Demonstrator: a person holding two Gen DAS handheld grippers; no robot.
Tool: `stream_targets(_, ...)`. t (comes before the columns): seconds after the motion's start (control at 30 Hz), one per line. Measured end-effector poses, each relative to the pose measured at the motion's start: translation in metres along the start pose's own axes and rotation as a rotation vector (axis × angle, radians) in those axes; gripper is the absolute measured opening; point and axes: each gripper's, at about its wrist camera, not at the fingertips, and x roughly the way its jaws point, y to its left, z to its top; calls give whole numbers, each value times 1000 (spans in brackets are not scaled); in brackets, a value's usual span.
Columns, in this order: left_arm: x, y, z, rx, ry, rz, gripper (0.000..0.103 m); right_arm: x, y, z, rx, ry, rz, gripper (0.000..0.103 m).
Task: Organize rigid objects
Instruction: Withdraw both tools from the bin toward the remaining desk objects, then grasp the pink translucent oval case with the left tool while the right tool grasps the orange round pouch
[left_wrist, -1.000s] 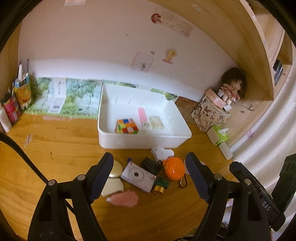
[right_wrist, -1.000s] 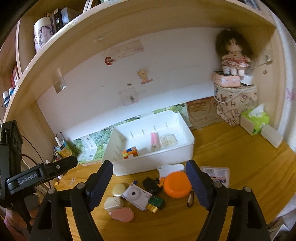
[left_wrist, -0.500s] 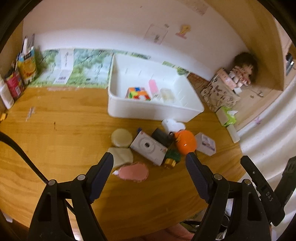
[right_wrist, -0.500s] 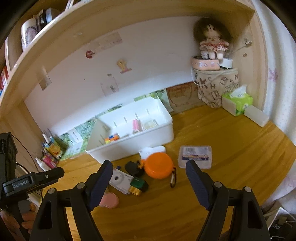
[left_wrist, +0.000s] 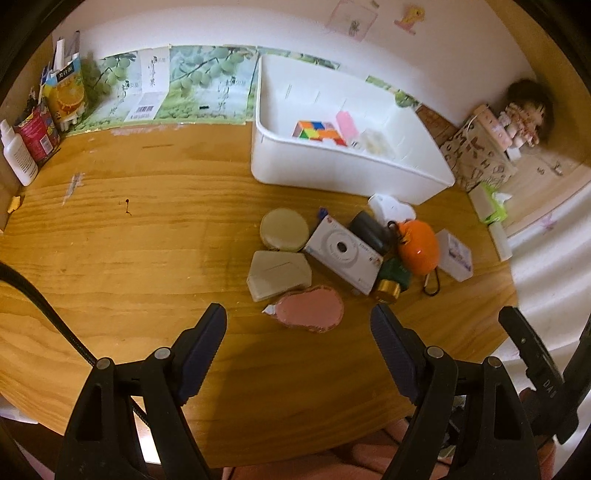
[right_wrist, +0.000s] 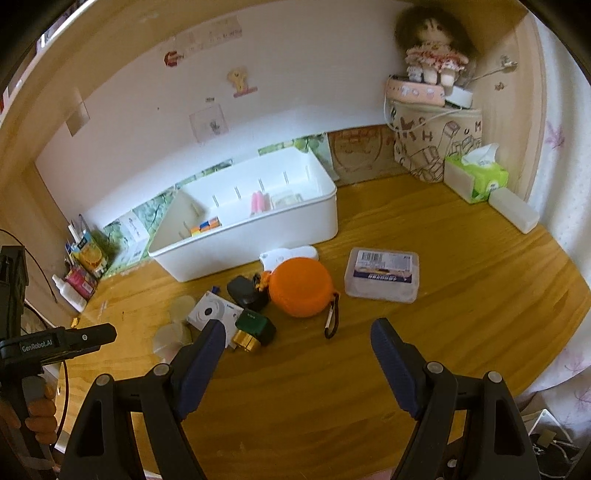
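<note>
A white bin stands at the back of the wooden desk and holds a colour cube, a pink piece and a clear box. In front of it lies a cluster: white camera, orange round case, green-gold item, black pouch, pink flat case, two cream cases, a clear labelled box. My left gripper hangs open above the desk just short of the pink case. My right gripper is open near the orange case, holding nothing.
Cartons and bottles crowd the back left corner. A printed bag with a doll on top, a tissue pack and a white block sit at the back right. The left gripper's handle shows at the right wrist view's left edge.
Both grippers have sunk toward the desk and tipped further down, so the cluster now sits higher and larger in each view. Jaw spacing is unchanged; no object has moved.
</note>
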Motion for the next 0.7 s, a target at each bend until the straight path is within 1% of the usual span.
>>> stream_targets(0.2, 15, -6, 1, 51, 56, 43, 83, 19, -3, 3, 15, 55, 19, 81)
stream_targets(0.33, 30, -9, 4, 78, 112, 61, 83, 33, -5, 6, 37, 91, 32, 81)
stream_targets(0.4, 37, -11, 7, 81, 143, 65, 83, 41, -5, 8, 44, 108, 39, 81)
stream_targets(0.53, 53, -12, 15, 42, 216, 52, 83, 56, -7, 13, 62, 148, 53, 82)
stream_targets(0.7, 69, -19, 21, 65, 275, 85, 83, 75, -9, 20, 88, 184, 69, 81)
